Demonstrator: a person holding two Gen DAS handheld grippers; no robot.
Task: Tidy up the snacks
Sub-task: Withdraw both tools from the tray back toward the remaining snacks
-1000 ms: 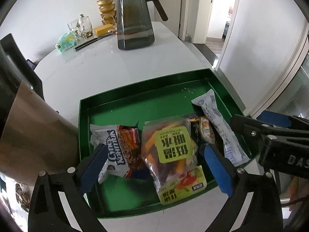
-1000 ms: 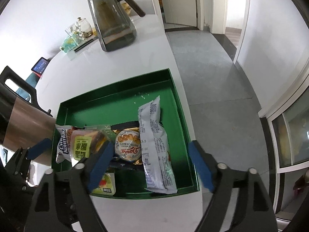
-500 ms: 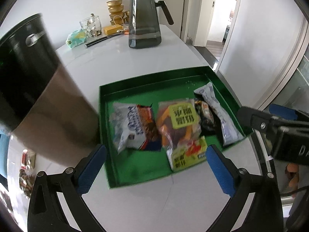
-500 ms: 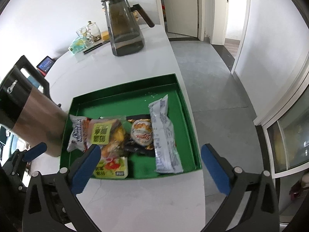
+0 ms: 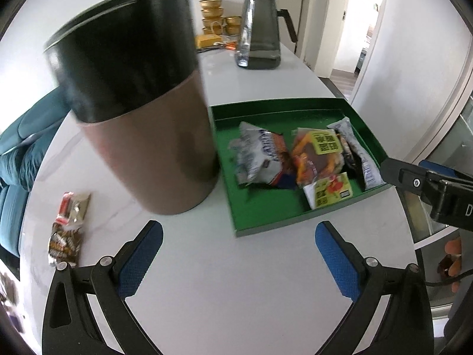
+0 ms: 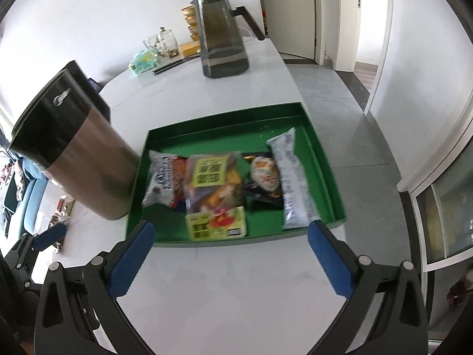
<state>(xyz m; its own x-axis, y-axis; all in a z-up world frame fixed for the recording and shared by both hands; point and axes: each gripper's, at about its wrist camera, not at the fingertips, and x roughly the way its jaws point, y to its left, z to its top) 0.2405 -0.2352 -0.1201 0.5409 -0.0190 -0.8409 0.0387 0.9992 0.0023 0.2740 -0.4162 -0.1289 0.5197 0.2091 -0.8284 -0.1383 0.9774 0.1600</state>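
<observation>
A green tray (image 5: 266, 222) (image 6: 224, 121) on the white table holds several snack packs: a white and orange bag (image 5: 257, 156) (image 6: 162, 177), a clear bag with a yellow label (image 5: 319, 153) (image 6: 211, 177), a yellow-green pack (image 5: 329, 190) (image 6: 217, 223), a long white pack (image 5: 359, 151) (image 6: 292, 177). Two snack packs (image 5: 69, 227) lie on the table left of the tray. My left gripper (image 5: 238, 254) is open and empty above bare table near the tray's front. My right gripper (image 6: 229, 257) is open and empty before the tray's front edge.
A tall brown and black kettle (image 5: 139, 109) (image 6: 74, 151) stands against the tray's left side. A grey glass pitcher (image 5: 260, 29) (image 6: 221, 35), gold bowls (image 5: 214, 14) and glassware (image 6: 161, 43) stand at the far end. The table edge drops to floor on the right.
Both grippers have pulled back from over the tray toward the near table edge. The left view has swung left, bringing the kettle and the loose packs on the table into sight.
</observation>
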